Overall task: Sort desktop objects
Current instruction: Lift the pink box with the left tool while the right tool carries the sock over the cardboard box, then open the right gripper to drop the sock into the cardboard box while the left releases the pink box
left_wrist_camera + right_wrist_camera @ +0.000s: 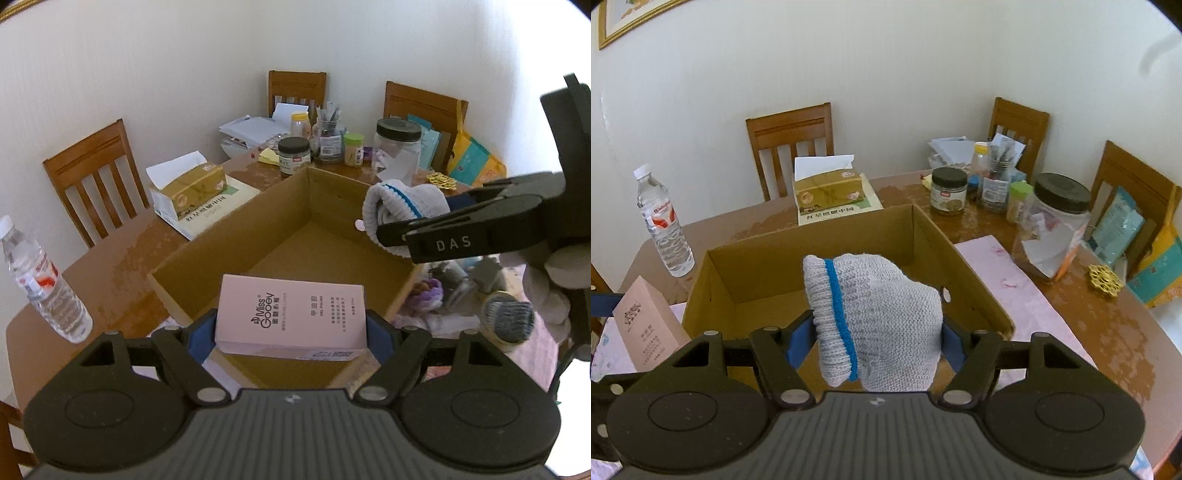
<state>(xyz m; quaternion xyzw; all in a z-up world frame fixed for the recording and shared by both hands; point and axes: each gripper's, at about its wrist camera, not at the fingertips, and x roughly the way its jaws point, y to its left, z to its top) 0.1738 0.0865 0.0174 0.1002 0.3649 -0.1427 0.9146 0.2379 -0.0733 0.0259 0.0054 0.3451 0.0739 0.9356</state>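
My left gripper (291, 328) is shut on a pink "Miss Gooey" carton (291, 314) and holds it over the near edge of an open cardboard box (236, 236). My right gripper (877, 334) is shut on a grey knitted glove with a blue band (879, 317) and holds it above the near side of the same box (738, 269). In the left wrist view the glove (402, 206) and right gripper (391, 229) hang over the box's right wall. The pink carton also shows at the left of the right wrist view (646, 325).
A water bottle (663, 221) stands left of the box. A tissue box (829, 190) lies on a book behind it. Jars (1056, 225), a pen cup (997, 177) and packets (1119, 229) crowd the back right. A pink mat (1015, 291) lies right of the box. Small items (506, 314) lie there too.
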